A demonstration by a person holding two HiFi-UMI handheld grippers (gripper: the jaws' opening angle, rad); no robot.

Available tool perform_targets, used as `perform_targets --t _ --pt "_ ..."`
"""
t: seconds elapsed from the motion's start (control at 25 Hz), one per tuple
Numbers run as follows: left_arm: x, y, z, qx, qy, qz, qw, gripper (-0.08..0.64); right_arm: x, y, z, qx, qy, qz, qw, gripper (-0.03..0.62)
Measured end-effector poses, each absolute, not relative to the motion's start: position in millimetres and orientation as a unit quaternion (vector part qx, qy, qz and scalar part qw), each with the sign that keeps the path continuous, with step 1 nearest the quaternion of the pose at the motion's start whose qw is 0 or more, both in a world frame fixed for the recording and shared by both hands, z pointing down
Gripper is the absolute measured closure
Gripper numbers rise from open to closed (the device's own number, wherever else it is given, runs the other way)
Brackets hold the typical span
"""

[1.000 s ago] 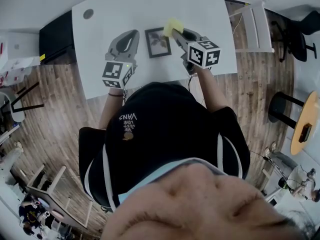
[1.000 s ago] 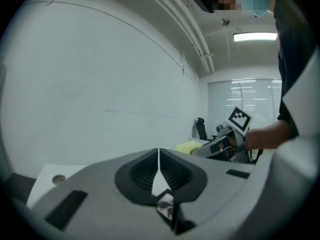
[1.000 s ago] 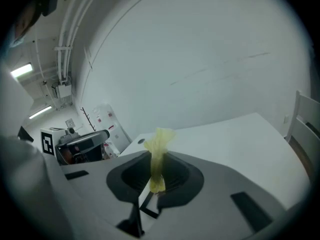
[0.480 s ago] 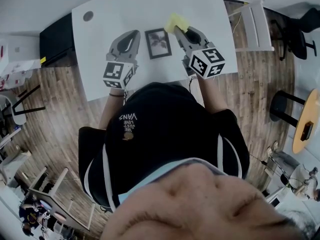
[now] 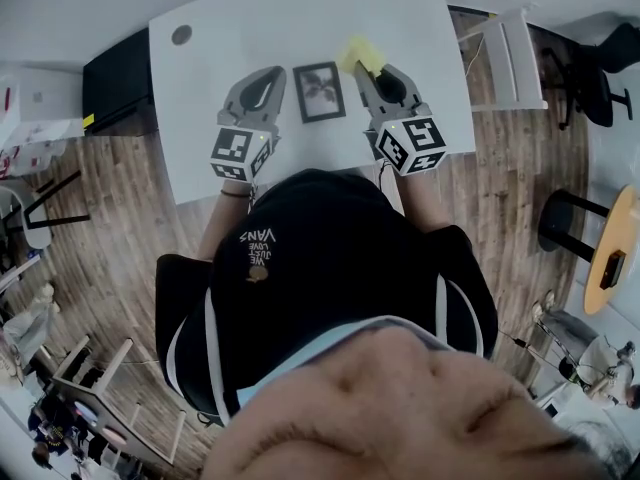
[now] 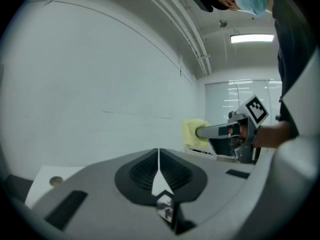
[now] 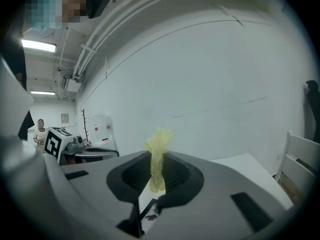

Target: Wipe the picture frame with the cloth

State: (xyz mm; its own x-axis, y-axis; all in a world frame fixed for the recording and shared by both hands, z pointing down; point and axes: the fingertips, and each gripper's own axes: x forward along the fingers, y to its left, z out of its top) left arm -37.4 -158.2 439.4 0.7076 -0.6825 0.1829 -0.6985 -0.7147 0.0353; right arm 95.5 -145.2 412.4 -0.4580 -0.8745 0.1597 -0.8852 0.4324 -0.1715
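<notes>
Main worry here: the picture frame (image 5: 320, 91) lies on the white table (image 5: 220, 28) with nothing holding it. The left gripper (image 5: 266, 76) sits just beside it at the frame's 9 o'clock, claw closed flat on nothing and not touching the frame as far as I can see. If the wipe goes in with any sideways push, my guess is the frame just skates across the table instead of getting cleaned.

Second worry is the yellow cloth (image 5: 356, 54). The right gripper (image 5: 368, 71) has its claw clamped on it near the frame's 1 o'clock corner, but only on a thin bunched strip. Drag that over the frame edge and it could tug loose, or the hard jaw tips could scrape the glass instead of the fabric.

On views: the head view is the only one that gives the layout, with the frame between both tools and straight out at the person's 12 o'clock. It can't tell me how the claws stand, though. The right gripper view shows the cloth pinched upright in the seam, and the left gripper view shows its seam empty. Neither settles whether the cloth touches the frame yet.
</notes>
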Motion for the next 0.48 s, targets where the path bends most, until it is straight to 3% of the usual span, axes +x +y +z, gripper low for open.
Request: perform_targets --t 0.48 --pt "-45.3 -153.5 443.7 0.921 -0.377 0.073 0.06 0.541 81.8 -143.3 421.2 0.517 -0.848 0.112 0.042 0.546"
